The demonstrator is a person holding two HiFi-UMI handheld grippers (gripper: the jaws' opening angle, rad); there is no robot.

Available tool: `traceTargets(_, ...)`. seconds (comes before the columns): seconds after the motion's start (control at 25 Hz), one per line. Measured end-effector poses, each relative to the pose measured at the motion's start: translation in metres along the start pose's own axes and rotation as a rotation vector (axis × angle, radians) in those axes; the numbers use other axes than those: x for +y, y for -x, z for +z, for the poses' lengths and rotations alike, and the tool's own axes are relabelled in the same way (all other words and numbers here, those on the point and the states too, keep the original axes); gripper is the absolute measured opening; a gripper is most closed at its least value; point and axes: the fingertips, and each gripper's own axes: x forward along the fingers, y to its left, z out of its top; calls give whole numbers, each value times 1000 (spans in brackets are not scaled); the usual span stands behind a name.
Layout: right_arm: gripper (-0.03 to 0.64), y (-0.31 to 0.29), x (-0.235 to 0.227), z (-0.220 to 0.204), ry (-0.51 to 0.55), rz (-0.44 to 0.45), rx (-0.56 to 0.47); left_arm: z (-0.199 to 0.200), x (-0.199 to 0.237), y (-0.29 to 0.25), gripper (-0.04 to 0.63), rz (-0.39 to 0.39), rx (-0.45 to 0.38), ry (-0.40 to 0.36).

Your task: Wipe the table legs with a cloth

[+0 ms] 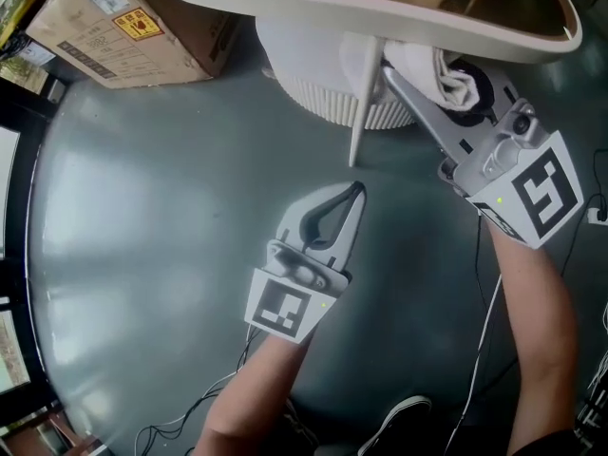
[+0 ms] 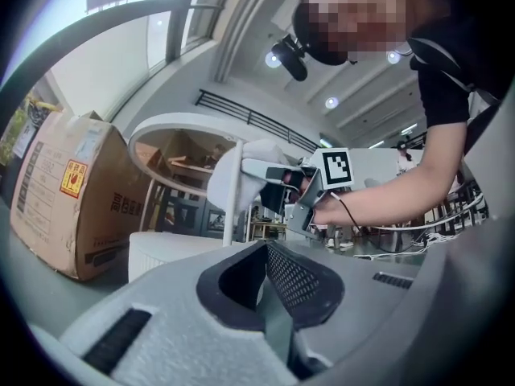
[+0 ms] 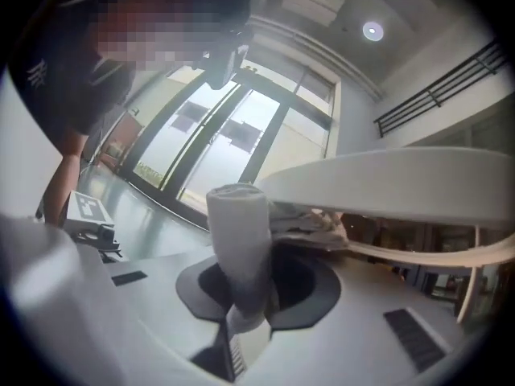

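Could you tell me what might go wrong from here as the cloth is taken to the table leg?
1. The right gripper pinches only a rolled fold of the cloth; rubbing could pull it loose.
2. The table leg is thin and the left gripper, shut, hangs clear of it, so a hard push might shift the table.

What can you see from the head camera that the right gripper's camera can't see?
Only the head view shows the cardboard box lying on the floor. Only the right gripper view shows the big windows and the ceiling lights. Both views show the right gripper shut on the rolled white cloth, held just under the rim of the table top.
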Motion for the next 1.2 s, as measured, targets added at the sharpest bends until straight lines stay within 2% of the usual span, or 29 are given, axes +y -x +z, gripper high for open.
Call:
traceTargets(0.12,69,-1,9,-4,22,9,-22,4,-4,1,6,-4,-12,-5)
traceTargets(0.24,69,5,20,-30,16,16,-11,-13,-5,4,6,-11,12,-19)
traceTargets(0.4,69,10,38,-78,-85,22,25,-32,0,11,6,11,30,3)
traceTargets(0.52,69,13,44,-100,-134,22,111,-17,-3,8,6,10,28,23)
traceTargets(0.68,69,22,75,-176,-212,26,244,-30,-6,12,6,2,40,21)
traceTargets(0.92,69,29,106,-260,-415,-63,375,-47,-15,14,6,-19,68,28)
traceTargets(1.04,70,36,122,-288,-453,-62,463,-47,-22,11,6,-30,74,29)
traceTargets(1.2,69,40,129,-307,-430,2,565,-48,-22,8,6,-38,82,26)
